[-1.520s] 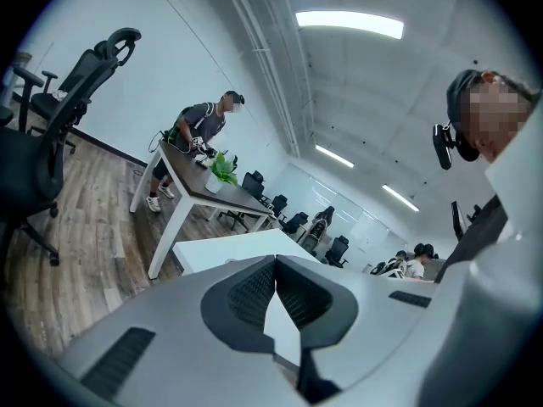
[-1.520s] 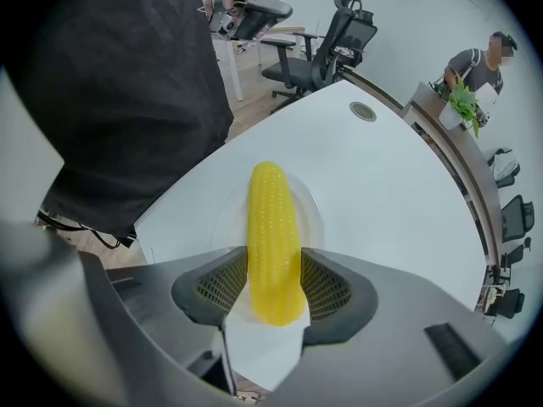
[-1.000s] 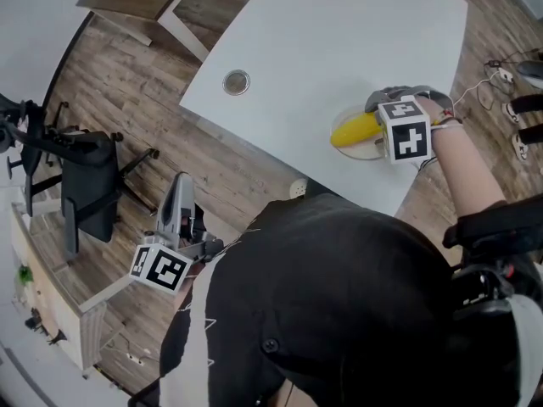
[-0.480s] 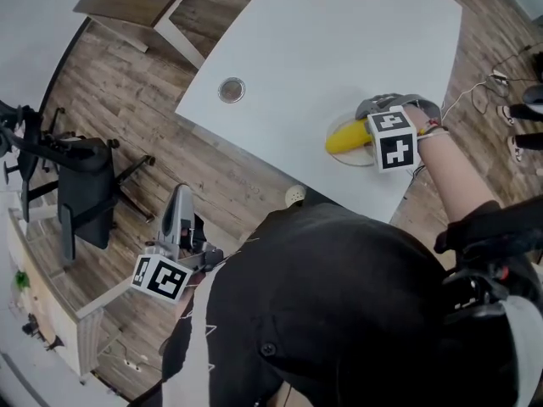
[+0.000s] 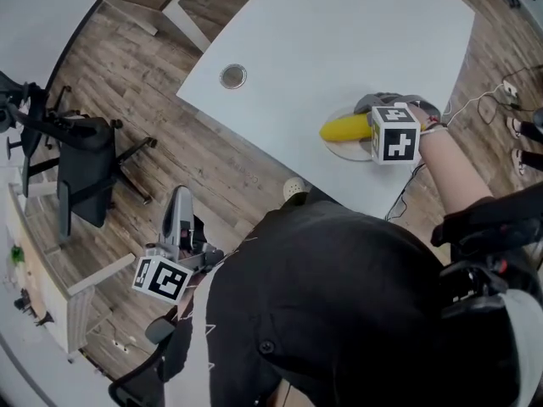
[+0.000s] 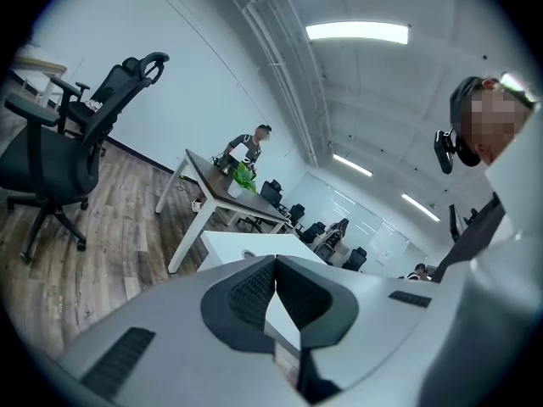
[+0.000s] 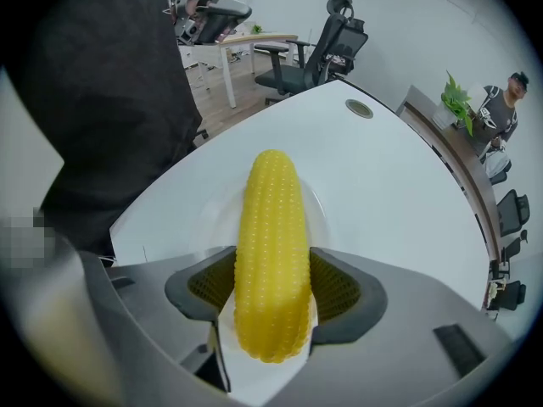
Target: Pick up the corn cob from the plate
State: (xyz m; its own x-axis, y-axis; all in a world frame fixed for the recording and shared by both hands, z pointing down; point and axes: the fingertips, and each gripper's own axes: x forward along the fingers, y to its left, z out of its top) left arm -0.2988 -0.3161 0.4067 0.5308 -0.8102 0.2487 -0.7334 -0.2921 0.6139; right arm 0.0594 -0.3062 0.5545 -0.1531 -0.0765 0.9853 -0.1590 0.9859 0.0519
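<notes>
Nearest the camera, the person's black shirt (image 5: 339, 312) fills the lower part of the head view. At its left, the left claw (image 5: 179, 200) is held out over the wooden floor (image 5: 127, 83), well apart from the tabletop (image 5: 339, 41). In the left gripper view its two jaws are pressed together at the tips with nothing between them.

Past the shirt, by the near edge of the white tabletop, the right claw (image 7: 271, 254) points straight down over a plate (image 5: 349, 150). Its marker cube (image 5: 395, 134) faces up and the person's forearm (image 5: 454, 176) leads away behind it. The yellow corn cob (image 7: 273, 185) lies on the plate, with one end between this claw's jaws. The jaws stand wide and are opening, and the pads flank the cob's sides rather than clamp it. In the head view the rest of the cob pokes out leftward from under the cube.

Farther off, a round cable port (image 5: 233, 76) is set into the tabletop, well apart from the plate. A black office chair (image 5: 85, 172) stands on the floor at the far left.
</notes>
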